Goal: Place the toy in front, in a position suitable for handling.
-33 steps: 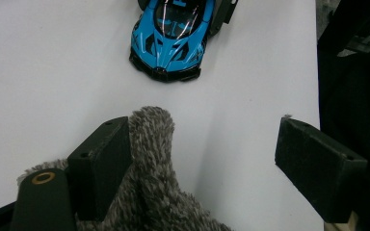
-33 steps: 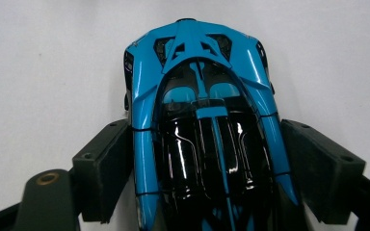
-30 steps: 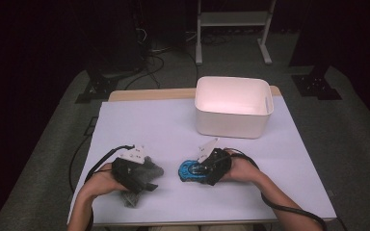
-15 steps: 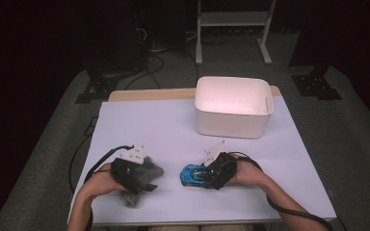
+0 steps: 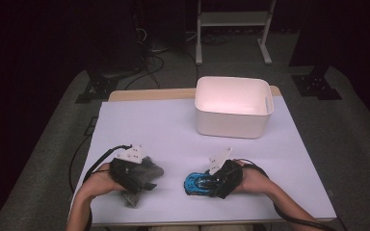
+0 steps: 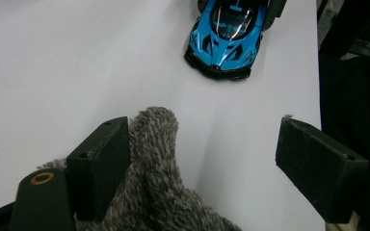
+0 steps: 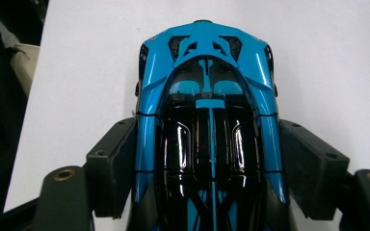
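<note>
While both tools worked near the worktop's [image 5: 173, 125] front edge, sorting looked under way.
Right tool [image 7: 207, 159] clamped the blue toy car [image 7: 207, 120] sideways, presumably for the white bin [image 5: 233, 107]; left tool [image 6: 202, 159] gaped, grey plush toy [image 6: 159, 183] touching one pad.

1. I see my left gripper [image 5: 142, 175] low at the table's [image 5: 139, 125] left, over a grey furry thing [image 5: 134, 197].
2. My right gripper [image 5: 211, 182] sits at the blue toy car [image 5: 196, 183], right of it.
3. A white bin [image 5: 233, 108] stands at the far edge, well apart.
</note>
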`<action>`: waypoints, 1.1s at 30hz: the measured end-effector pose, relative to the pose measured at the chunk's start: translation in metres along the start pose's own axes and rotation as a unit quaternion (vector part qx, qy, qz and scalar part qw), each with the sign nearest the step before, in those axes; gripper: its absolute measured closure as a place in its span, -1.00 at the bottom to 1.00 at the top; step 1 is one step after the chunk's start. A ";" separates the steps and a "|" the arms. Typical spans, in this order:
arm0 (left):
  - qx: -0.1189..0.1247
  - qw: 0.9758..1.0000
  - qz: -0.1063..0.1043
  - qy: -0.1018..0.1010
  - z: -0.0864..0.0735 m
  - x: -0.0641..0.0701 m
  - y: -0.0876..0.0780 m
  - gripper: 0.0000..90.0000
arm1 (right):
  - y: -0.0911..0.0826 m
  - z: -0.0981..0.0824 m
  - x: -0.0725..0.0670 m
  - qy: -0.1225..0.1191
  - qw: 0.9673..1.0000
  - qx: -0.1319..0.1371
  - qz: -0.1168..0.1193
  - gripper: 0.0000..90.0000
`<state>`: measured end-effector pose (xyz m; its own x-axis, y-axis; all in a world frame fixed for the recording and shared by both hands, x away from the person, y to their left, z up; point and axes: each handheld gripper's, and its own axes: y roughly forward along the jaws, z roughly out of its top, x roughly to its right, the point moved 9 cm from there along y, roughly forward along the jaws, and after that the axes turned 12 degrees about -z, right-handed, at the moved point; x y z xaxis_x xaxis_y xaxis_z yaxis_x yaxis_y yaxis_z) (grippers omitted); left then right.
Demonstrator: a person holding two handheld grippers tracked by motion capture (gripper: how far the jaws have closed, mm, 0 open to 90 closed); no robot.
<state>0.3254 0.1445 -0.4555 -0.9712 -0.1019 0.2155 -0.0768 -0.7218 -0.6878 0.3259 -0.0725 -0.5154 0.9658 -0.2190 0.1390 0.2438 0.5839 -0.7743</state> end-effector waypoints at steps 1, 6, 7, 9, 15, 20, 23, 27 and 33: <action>0.001 1.000 0.001 0.000 0.000 0.000 0.000 -0.58 | 0.000 0.000 0.000 0.002 1.000 0.000 -0.001 -0.41; 0.006 1.000 0.003 0.000 0.000 0.000 -0.001 -0.58 | -0.002 0.002 0.000 0.031 0.999 0.011 0.006 -0.49; 0.004 1.000 0.003 0.001 -0.001 -0.001 -0.001 -0.58 | -0.005 0.004 0.001 0.040 0.999 0.022 0.008 -0.50; 0.005 1.000 0.004 -0.001 -0.001 -0.001 -0.001 -0.59 | -0.011 0.008 0.004 0.043 0.998 0.035 0.002 -0.53; 0.010 1.000 0.005 -0.001 -0.003 -0.001 -0.003 -0.61 | -0.026 0.012 0.016 0.053 0.998 0.043 -0.007 -0.52; 0.014 1.000 0.006 -0.003 -0.004 -0.002 -0.005 -0.64 | -0.039 0.016 0.027 0.059 0.997 0.043 -0.016 -0.50; 0.014 1.000 0.006 -0.003 -0.004 -0.003 -0.007 -0.64 | -0.055 0.023 0.038 0.057 0.997 0.045 -0.025 -0.50; 0.016 1.000 0.008 -0.004 -0.004 -0.002 -0.007 -0.67 | -0.073 0.032 0.052 0.055 0.997 0.048 -0.037 -0.43; 0.024 1.000 0.014 -0.004 -0.003 -0.003 -0.012 -0.71 | -0.097 0.047 0.071 0.044 0.996 0.051 -0.052 -0.39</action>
<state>0.3285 0.1552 -0.4500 -0.9709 -0.1277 0.2024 -0.0389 -0.7502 -0.6601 0.3752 -0.1080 -0.4014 0.9246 -0.3475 0.1558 0.3534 0.6303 -0.6913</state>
